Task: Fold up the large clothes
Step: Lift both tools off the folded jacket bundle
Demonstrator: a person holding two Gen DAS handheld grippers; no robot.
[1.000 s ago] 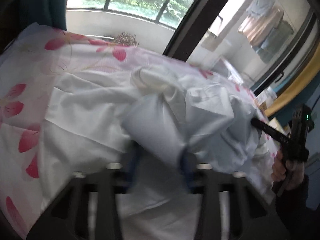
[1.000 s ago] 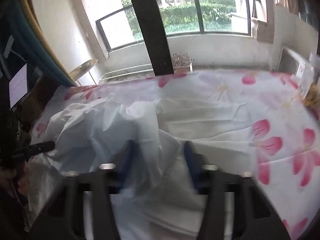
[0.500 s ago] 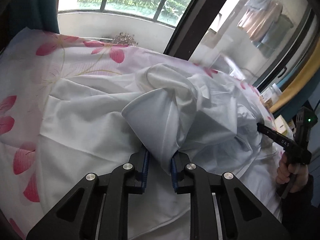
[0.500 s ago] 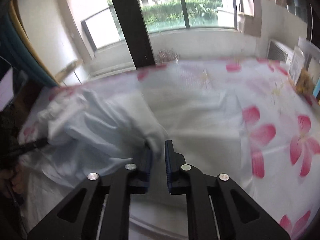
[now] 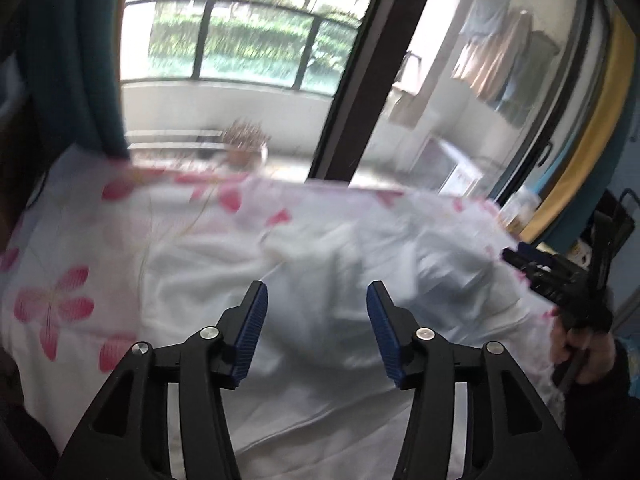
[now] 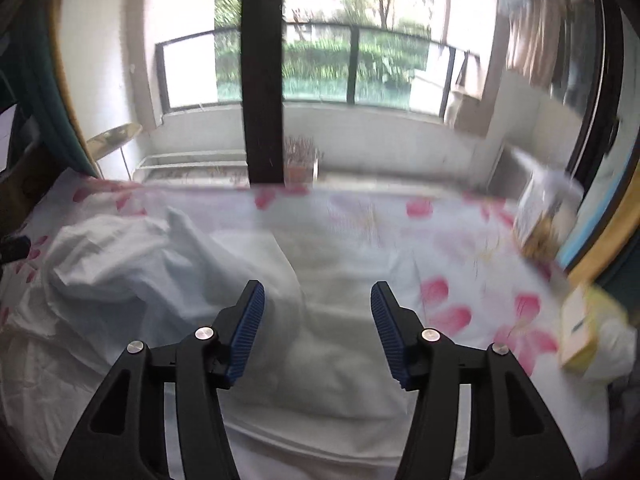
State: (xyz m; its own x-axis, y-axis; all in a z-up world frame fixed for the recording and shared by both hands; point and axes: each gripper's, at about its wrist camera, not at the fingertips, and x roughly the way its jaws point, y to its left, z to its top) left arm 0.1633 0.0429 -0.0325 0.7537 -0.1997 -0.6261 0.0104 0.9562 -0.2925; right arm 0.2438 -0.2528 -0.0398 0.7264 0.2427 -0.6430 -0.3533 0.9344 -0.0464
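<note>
Left wrist view: we see our left gripper (image 5: 316, 294), jaws just opened, released above the white garment (image 5: 328, 272), crumpled on the flowered sheet (image 5: 60, 296); our right gripper (image 6: 317, 294) likewise released.

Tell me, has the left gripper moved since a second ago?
Yes. The left gripper has risen off the white garment: the window frame fills more of its view. Its jaws have just been opening, with no cloth between them now.

White garment (image 6: 168, 264), rumpled, heaped loosely, lying on pink-flowered sheet (image 6: 460, 248)
</note>
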